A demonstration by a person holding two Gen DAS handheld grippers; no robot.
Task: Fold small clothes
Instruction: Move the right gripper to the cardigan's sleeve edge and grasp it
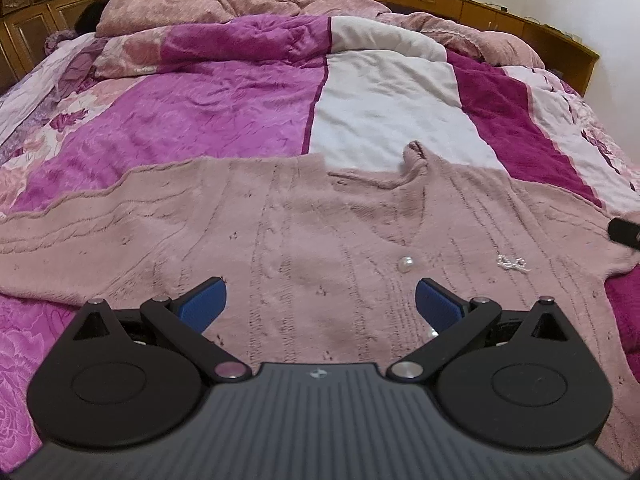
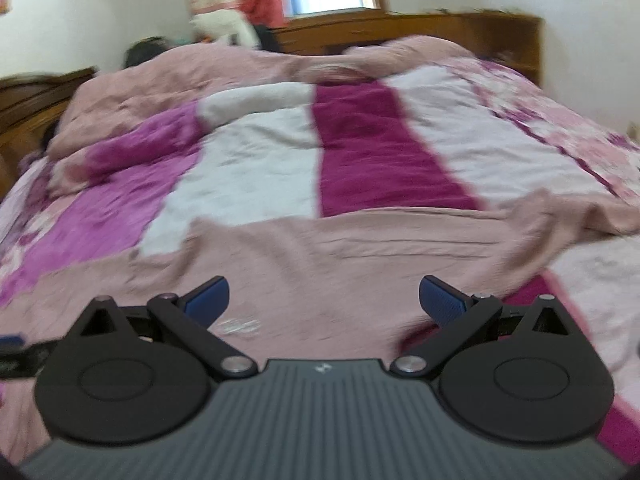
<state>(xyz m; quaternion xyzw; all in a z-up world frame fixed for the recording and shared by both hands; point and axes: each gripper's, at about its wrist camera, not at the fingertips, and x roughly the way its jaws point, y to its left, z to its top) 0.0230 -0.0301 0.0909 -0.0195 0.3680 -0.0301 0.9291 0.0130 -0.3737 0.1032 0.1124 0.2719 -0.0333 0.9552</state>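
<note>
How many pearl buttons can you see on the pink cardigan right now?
2. One pearl button sits at the bottom of the cardigan's V-neck; a second peeks out beside the left tool's right finger. More may be hidden under the tool.

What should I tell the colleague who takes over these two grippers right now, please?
Left gripper: open, empty, low over the cardigan near its pearl button.
Right gripper: open, empty, over the same cardigan; that view is blurred.
Cardigan: spread flat, front up, across the quilt on the bed, one sleeve out to the left, collar at the far edge.
Done: garment laid out; no fold visible yet.
Left: all of the folding, probably sleeves in first, then the body.
</note>
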